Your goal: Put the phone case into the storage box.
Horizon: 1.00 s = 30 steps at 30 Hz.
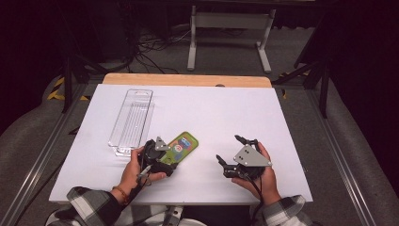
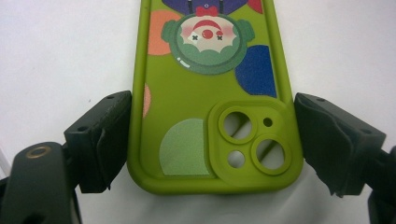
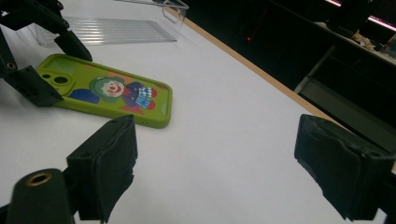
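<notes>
Green phone case [image 2: 205, 116] lies flat near the desk's [image 1: 235, 108] front edge, between the open left hand-held gripper's [image 2: 210, 140] jaws; right hand-held gripper [image 3: 215, 163] open, well apart

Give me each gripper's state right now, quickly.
Left gripper: open, jaws either side of the green phone case, not clamped.
Right gripper: open, holding nothing.

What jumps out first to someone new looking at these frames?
The bright green phone case with a clown picture, lying camera end toward the person on the white table, left of centre. The left gripper straddles that end, one jaw at each long edge, not visibly clamped. Next, the clear plastic tray at far left, and the right gripper, open over bare table.
</notes>
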Tool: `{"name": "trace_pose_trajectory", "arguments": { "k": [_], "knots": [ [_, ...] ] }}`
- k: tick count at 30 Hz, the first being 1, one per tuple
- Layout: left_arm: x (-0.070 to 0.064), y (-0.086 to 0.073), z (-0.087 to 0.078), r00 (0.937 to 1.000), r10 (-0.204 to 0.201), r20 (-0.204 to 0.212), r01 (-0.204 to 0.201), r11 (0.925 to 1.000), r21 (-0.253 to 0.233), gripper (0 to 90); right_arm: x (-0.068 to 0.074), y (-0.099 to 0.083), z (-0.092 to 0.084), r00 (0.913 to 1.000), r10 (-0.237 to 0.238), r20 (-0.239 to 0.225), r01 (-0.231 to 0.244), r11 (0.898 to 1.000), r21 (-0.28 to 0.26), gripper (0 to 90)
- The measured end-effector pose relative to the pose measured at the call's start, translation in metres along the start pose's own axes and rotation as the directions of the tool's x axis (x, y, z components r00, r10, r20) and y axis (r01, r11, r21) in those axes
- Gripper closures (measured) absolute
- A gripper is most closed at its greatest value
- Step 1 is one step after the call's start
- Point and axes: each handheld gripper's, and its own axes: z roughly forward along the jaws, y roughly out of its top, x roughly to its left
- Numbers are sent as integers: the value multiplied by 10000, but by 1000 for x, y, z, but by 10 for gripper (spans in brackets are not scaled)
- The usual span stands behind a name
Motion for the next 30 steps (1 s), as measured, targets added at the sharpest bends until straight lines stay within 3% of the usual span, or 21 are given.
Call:
{"name": "trace_pose_trajectory", "arguments": {
  "k": [8, 14, 16, 19, 20, 23, 26, 27, 28, 29, 30],
  "knots": [
    [-2, 3, -9, 9962, 872, -48, -873, 9961, -102, 163, 2, 1, 1, 9991, -227, -368, 226, 9997, -21, 120],
    [-2, 5, -17, 9917, 1261, -246, -1267, 9917, -213, 163, 5, 2, 8, 9926, -697, -993, 762, 9951, 633, 88],
    [-2, 6, -19, 9894, 1449, -115, -1450, 9893, -151, 163, 5, 3, 9, 9904, -796, -1131, 880, 9936, 711, 82],
    [-4, 7, -22, 9800, 1988, -59, -1988, 9800, -9, 163, 7, 9, 14, 9802, -1021, -1698, 1194, 9883, 946, 68],
    [-4, 7, -23, 9785, 2063, -30, -2063, 9785, 1, 162, 8, 14, 17, 9725, -1093, -2057, 1324, 9859, 1021, 61],
    [-5, 8, -24, 9730, 2308, 79, -2308, 9730, -1, 162, 11, 22, 21, 9586, -1256, -2554, 1575, 9815, 1088, 53],
    [-5, 7, -24, 9718, 2356, 139, -2356, 9718, 33, 162, 15, 32, 26, 9433, -1523, -2951, 1929, 9746, 1135, 61],
    [-5, 7, -25, 9700, 2424, 179, -2425, 9701, 52, 162, 15, 32, 26, 9433, -1523, -2951, 1929, 9746, 1135, 61],
    [-5, 7, -25, 9686, 2476, 222, -2478, 9688, 40, 162, 17, 35, 30, 9319, -1723, -3193, 2205, 9678, 1215, 72],
    [-5, 7, -26, 9666, 2557, 174, -2558, 9667, 51, 162, 19, 36, 32, 9269, -1863, -3258, 2383, 9628, 1275, 72],
    [-5, 7, -27, 9625, 2709, 162, -2710, 9626, 61, 162, 19, 36, 32, 9269, -1863, -3258, 2383, 9628, 1275, 72]
  ]
}}
